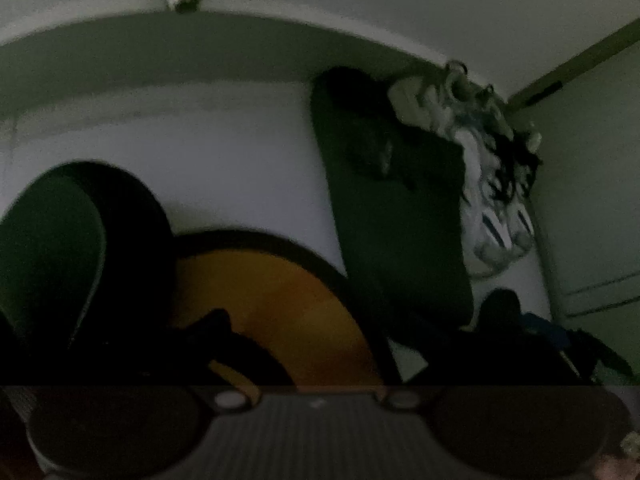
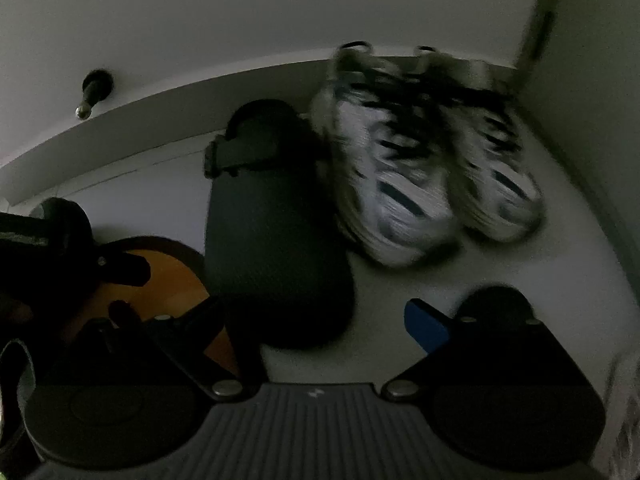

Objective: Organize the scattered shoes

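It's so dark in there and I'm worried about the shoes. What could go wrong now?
1. The right tool stands open around the toe of the black slipper. Pulling away carelessly could knock it out of line with the white sneakers.
2. The view is dim and blurry. The left tool is over the orange-lined shoe, but whether it grips it can't be told, so the shoe might slip.

Two grey sneakers (image 2: 432,168) are sitting at upper right of the frame; one black clog (image 2: 276,224) is lying at center; one doorstop (image 2: 94,92) is showing at upper left.
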A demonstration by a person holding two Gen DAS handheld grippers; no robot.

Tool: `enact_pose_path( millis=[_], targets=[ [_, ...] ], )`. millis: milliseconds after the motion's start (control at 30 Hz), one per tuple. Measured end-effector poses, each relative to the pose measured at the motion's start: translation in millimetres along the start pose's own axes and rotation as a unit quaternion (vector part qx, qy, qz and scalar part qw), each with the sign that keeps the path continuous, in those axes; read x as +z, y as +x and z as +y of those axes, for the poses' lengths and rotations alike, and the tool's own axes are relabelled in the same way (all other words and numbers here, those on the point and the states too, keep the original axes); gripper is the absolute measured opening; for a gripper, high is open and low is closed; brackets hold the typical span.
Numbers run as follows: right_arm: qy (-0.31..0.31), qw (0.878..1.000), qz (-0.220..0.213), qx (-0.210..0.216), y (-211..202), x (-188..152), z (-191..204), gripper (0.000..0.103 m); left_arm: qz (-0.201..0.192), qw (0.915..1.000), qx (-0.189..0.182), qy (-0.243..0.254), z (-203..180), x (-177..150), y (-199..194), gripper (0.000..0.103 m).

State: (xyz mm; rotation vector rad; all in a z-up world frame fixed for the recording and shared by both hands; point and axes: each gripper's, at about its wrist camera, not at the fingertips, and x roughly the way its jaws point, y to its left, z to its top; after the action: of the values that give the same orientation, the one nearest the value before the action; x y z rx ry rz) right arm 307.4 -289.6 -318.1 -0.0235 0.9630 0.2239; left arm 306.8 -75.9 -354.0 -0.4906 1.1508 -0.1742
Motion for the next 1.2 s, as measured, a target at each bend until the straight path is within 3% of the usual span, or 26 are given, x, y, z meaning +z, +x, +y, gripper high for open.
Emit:
enact_pose_path(
  millis=[200, 400, 500, 600, 867, 1067, 1200],
  targets=[
    [-0.014, 1.0, -0.009, 0.018, 23.7, 27.7, 14.8, 0.1, -0.024, 0.9994, -0.025, -0.002, 4.7, 16.6, -8.1, 0.097],
    [-0.031, 0.999, 0.001, 0.021, 50.9, 40.2, 25.4, 0.1, -0.035, 0.9991, -0.008, -0.024, 9.6, 34.5, 4.0, 0.1],
    [-0.032, 0.999, 0.006, 0.019, 59.7, 41.8, 28.9, 0.1, -0.05, 0.9986, 0.001, -0.019, 8.9, 39.9, 6.0, 0.099],
    [-0.029, 0.999, 0.009, 0.016, 66.5, 42.0, 31.9, 0.101, -0.058, 0.9976, -0.036, -0.009, 5.2, 38.2, 1.2, 0.098],
    [-0.031, 0.999, 0.014, 0.02, 76.9, 37.6, 33.9, 0.103, -0.053, 0.9979, -0.008, 0.036, 1.1, 31.1, 8.0, 0.092],
    [-0.023, 0.999, 0.01, 0.036, 69.0, 34.2, 34.9, 0.096, -0.055, 0.9982, 0.003, 0.023, 14.3, 32.2, 0.5, 0.069],
    [-0.011, 0.999, 0.006, 0.049, 62.4, 34.1, 31.0, 0.09, -0.048, 0.9983, 0.024, 0.023, 20.8, 34.7, -0.1, 0.042]
  ],
)
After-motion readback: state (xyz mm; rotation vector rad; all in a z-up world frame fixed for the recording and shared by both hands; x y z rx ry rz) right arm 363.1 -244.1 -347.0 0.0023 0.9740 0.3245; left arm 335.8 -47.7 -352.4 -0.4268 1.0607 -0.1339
